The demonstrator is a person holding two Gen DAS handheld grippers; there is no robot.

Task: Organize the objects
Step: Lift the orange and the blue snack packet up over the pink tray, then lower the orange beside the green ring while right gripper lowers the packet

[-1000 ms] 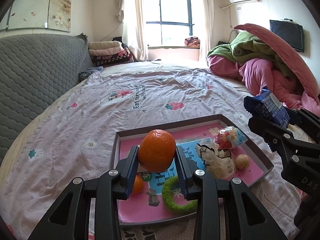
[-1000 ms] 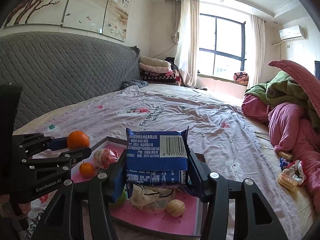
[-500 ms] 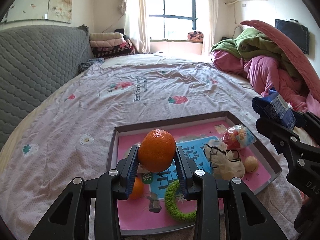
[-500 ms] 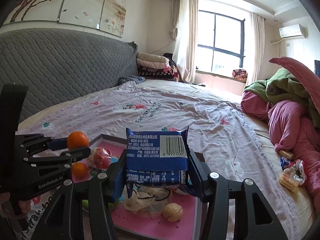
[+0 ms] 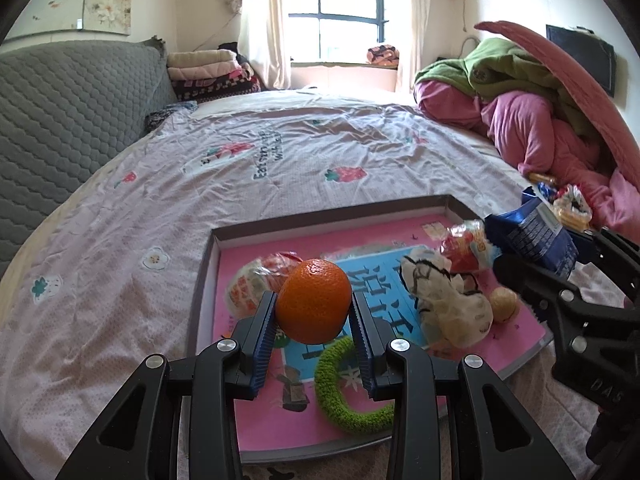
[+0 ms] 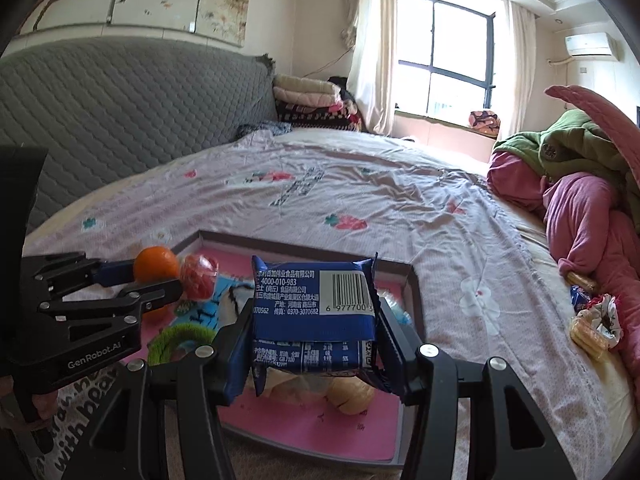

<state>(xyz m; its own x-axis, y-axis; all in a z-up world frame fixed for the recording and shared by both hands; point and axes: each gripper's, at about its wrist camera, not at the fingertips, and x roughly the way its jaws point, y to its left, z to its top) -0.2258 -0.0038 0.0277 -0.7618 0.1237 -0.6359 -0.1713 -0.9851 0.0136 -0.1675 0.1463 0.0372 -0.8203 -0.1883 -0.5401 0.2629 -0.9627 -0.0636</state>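
My left gripper (image 5: 314,322) is shut on an orange (image 5: 314,300) and holds it above the near left part of a shallow pink-lined tray (image 5: 320,216) on the bed. My right gripper (image 6: 314,336) is shut on a blue snack packet (image 6: 314,306) above the tray's (image 6: 410,280) near right side. In the tray lie a green fuzzy ring (image 5: 340,396), a crumpled white wrapper (image 5: 448,308), two red-and-white wrapped snacks (image 5: 256,280), a small round nut (image 5: 502,304). The packet also shows in the left wrist view (image 5: 536,236), the orange in the right wrist view (image 6: 156,264).
The tray rests on a pale printed bedsheet (image 5: 248,152). A grey quilted headboard (image 5: 68,96) runs along the left. Piled pink and green bedding (image 5: 532,120) sits at the right, with several loose snacks (image 6: 592,316) beside it. Folded blankets (image 5: 208,72) lie by the window.
Both grippers have moved lower and closer over the tray, still holding the orange and the packet. A second wrapped snack behind the orange has come into view.
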